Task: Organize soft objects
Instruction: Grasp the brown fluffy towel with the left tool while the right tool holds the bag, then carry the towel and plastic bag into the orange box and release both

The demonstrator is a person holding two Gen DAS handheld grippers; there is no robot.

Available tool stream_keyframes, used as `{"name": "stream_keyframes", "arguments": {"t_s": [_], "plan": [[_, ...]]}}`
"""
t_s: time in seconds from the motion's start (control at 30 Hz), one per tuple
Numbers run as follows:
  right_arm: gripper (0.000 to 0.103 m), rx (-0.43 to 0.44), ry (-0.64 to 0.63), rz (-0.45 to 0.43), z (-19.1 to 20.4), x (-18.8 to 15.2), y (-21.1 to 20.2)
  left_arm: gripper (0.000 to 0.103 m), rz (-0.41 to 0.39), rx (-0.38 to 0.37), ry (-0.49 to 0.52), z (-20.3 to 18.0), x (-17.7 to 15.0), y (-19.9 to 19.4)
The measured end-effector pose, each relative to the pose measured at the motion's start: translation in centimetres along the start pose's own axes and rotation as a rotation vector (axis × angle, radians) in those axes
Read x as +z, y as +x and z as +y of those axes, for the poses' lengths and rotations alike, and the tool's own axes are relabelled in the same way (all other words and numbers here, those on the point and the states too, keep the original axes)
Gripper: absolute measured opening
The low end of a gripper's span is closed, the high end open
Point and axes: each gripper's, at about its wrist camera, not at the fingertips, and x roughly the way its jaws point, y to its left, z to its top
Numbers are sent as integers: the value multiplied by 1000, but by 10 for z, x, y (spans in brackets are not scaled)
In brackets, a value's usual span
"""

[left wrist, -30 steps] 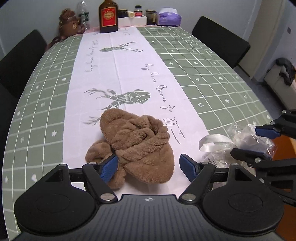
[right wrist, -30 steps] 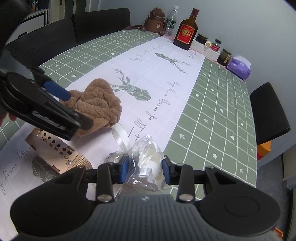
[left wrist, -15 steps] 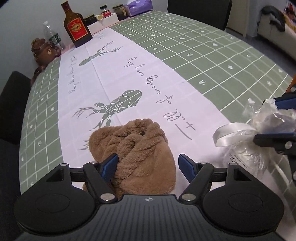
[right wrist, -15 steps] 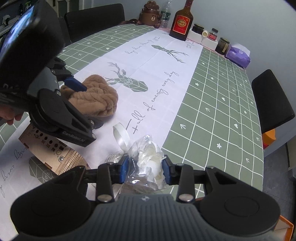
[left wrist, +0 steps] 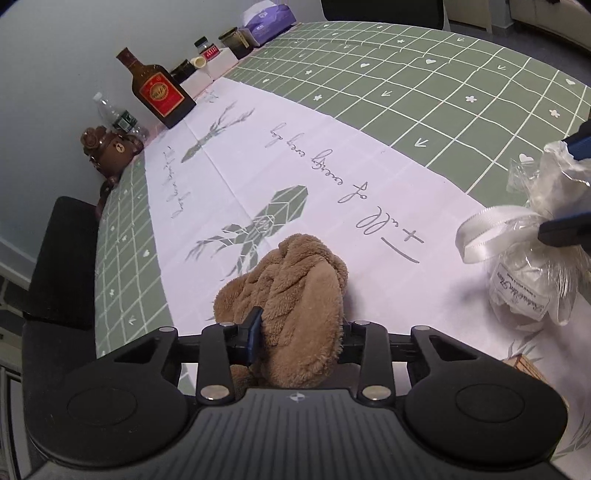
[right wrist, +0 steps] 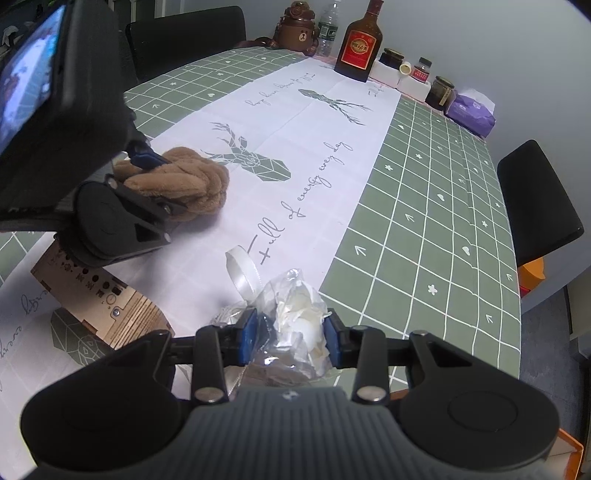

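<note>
A brown plush cloth lies bunched on the white runner of the table. My left gripper has its jaws closing around the cloth's near end, and the blue pads press into the pile. From the right wrist view the same left gripper pinches the plush cloth from both sides. My right gripper is shut on a crinkled clear plastic bag tied with a white ribbon. In the left wrist view the bag sits at the right, between the right gripper's fingers.
A laser-cut wooden box sits at the near left edge. At the far end stand a brown liquor bottle, a bear-shaped flask, several jars and a purple tissue pack. Black chairs flank the table.
My left gripper rolled, sank onto the plush cloth, and its wide-open jaws closed onto it. The right gripper kept still, holding the bag.
</note>
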Motion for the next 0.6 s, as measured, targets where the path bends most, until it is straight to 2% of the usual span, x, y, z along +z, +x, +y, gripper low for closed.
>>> {"name": "stream_keyframes", "arguments": {"t_s": [0.23, 0.6], "plan": [[37, -14, -7, -36, 1, 3, -24, 40, -42, 59, 67, 5, 6, -37], [37, -57, -96, -120, 11, -1, -104, 40, -79, 135, 240, -12, 9, -112]]}}
